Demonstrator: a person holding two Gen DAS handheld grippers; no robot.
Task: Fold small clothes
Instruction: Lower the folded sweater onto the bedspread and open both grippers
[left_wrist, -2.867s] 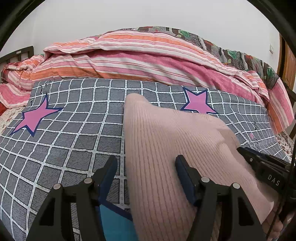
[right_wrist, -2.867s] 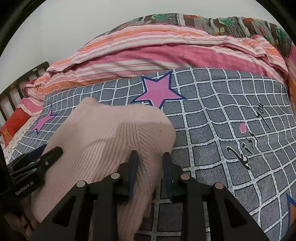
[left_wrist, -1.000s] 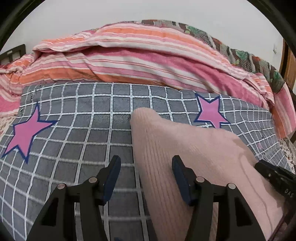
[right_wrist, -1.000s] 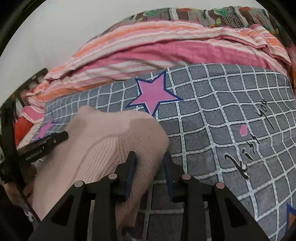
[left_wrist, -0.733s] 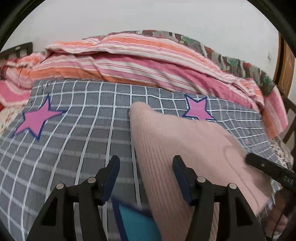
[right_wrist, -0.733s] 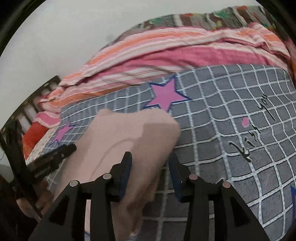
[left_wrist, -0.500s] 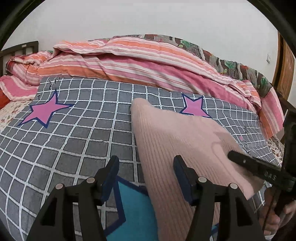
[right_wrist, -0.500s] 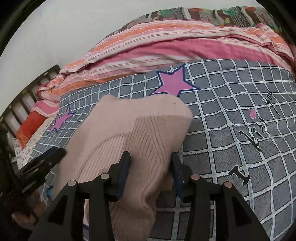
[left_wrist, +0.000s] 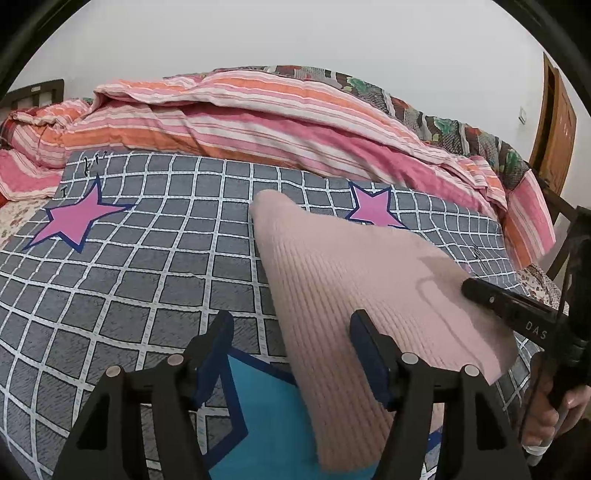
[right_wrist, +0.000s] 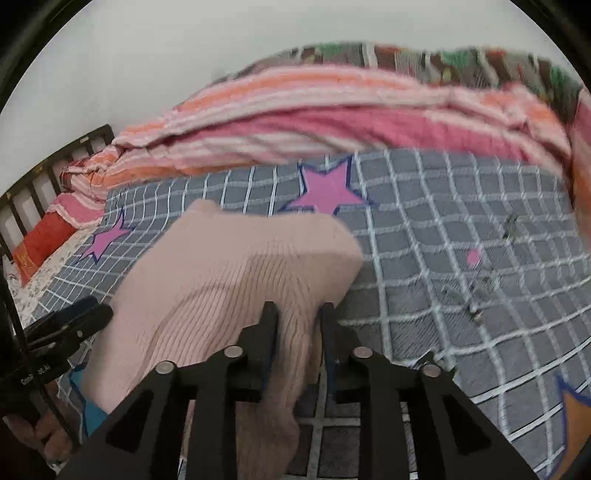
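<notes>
A folded pink ribbed knit garment (left_wrist: 351, 280) lies on the grey checked bedspread (left_wrist: 147, 251) with pink stars. My left gripper (left_wrist: 291, 332) is open, its jaws wide apart over the garment's near left edge; the left finger is over the bedspread, the right finger on the knit. In the right wrist view the same garment (right_wrist: 229, 273) fills the left half. My right gripper (right_wrist: 297, 317) is shut on the garment's near right edge, with knit bunched between its fingers. The right gripper also shows in the left wrist view (left_wrist: 517, 314).
A rolled pink and orange striped quilt (left_wrist: 258, 122) runs along the back of the bed, with a patterned blanket (left_wrist: 443, 122) behind it. A dark slatted headboard (right_wrist: 37, 184) stands at the left. A wooden door (left_wrist: 554, 129) is at the far right.
Both grippers have pulled back toward the near edge and risen a little. The right gripper's jaws have narrowed onto the knit edge. The left gripper stays open.
</notes>
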